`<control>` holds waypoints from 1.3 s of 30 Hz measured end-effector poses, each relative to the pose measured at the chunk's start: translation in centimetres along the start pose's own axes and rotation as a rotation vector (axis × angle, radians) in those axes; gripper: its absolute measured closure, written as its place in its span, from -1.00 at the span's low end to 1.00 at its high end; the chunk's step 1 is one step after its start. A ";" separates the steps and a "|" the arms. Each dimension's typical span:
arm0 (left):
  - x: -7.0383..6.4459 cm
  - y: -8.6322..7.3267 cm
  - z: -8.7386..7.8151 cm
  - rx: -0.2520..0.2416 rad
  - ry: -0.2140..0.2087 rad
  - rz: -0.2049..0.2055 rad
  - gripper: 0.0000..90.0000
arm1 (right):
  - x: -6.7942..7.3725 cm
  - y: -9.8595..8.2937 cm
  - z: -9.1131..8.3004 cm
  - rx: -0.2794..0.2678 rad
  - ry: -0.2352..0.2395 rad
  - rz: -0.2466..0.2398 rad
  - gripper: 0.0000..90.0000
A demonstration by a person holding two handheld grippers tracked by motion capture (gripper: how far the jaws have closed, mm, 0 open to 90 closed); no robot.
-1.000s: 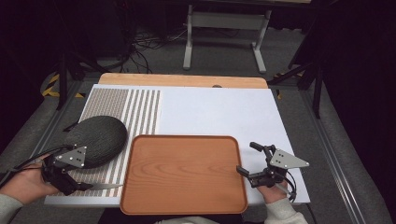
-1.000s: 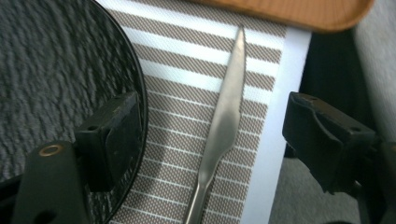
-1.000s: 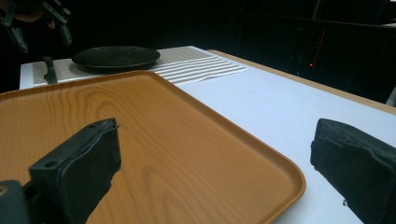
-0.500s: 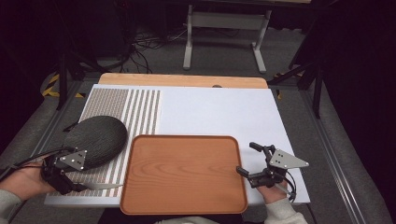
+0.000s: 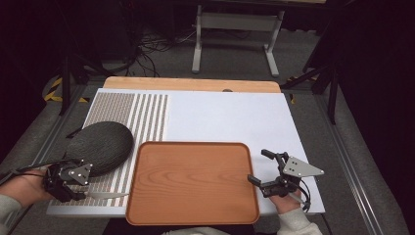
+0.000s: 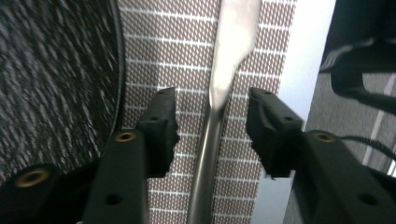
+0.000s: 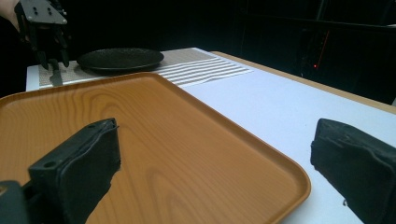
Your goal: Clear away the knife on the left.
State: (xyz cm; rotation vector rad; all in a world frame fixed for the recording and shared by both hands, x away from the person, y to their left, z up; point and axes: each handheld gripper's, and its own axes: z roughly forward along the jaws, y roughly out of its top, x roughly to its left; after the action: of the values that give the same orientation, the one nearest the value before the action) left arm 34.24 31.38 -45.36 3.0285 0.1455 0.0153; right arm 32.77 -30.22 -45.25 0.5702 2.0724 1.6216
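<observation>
A table knife (image 5: 106, 195) lies on the striped mat (image 5: 139, 115) near the front left edge, blade toward the wooden tray (image 5: 192, 182). My left gripper (image 5: 74, 192) is open and straddles the handle; in the left gripper view the knife (image 6: 208, 154) runs between the jaws with a gap on each side of my left gripper (image 6: 212, 121). A dark round plate (image 5: 100, 145) sits just behind it. My right gripper (image 5: 258, 166) is wide open at the tray's right rim (image 7: 285, 170), which passes between the jaws of my right gripper (image 7: 215, 140).
The white board (image 5: 230, 120) stretches behind the tray, with a wooden table edge (image 5: 191, 84) beyond it. Past that are a metal stand (image 5: 235, 22) and cables on the floor. In the right gripper view the plate (image 7: 120, 58) and the left gripper (image 7: 46, 32) stand at the far side.
My left gripper has sunk slightly toward the front edge over the knife handle. The knife, plate, tray and right gripper have stayed put.
</observation>
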 end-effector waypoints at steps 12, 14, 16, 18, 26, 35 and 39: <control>0.0 0.3 0.5 0.090 0.009 0.082 0.69 | 0.0 0.0 -0.1 -0.005 0.003 0.000 -0.95; -0.3 0.6 0.6 0.112 0.029 0.109 0.74 | 0.0 0.0 -0.1 -0.004 0.002 0.001 -0.95; -0.5 0.9 0.7 0.128 0.036 0.119 0.76 | 0.0 0.0 -0.1 -0.005 0.003 0.001 -0.95; -0.4 1.0 0.7 0.137 0.039 0.139 0.77 | 0.0 0.0 -0.1 -0.005 0.004 0.001 -0.95; -0.7 1.0 0.7 0.144 0.049 0.150 0.78 | 0.0 -0.1 -0.2 -0.006 0.006 0.003 -0.95; -0.8 0.8 0.5 0.128 0.050 0.127 0.78 | 0.0 0.0 -0.1 -0.006 0.006 0.003 -0.95; -0.9 0.6 0.1 0.105 0.060 0.112 0.78 | 0.0 0.0 -0.2 -0.007 0.002 0.004 -0.95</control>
State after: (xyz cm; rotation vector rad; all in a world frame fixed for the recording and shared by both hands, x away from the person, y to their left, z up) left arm 33.40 30.68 -45.38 3.1380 -0.0190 0.1116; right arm 32.70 -30.41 -45.24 0.5703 2.0676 1.6318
